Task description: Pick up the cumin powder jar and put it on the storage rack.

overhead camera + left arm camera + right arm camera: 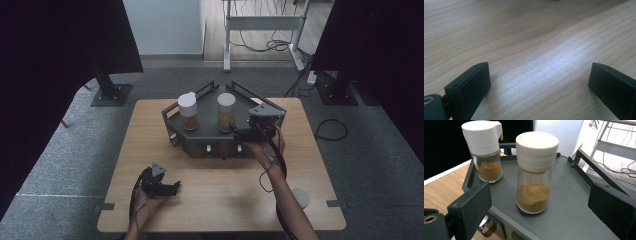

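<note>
Two glass jars of brown powder stand upright on a dark grey tray (200, 131) at the table's far middle. The nearer jar (535, 173) has a round white cap; it also shows from above as the right jar (226, 113). The other jar (486, 151), the left jar (188, 111), has a white spouted lid. My right gripper (540, 206) is open, its jaws set wide on either side of the round-capped jar without touching it; in the high view my right gripper (239, 133) sits at the tray's right front. My left gripper (539, 83) is open just above bare wood; from above the left gripper (170, 189) rests near the table's front left.
A small white round lid (301, 197) lies near the table's front right. The tray (574, 207) has raised black rails along its back sides and small knobs on its front face. Dark stands (107, 90) and cables sit on the floor beyond the table.
</note>
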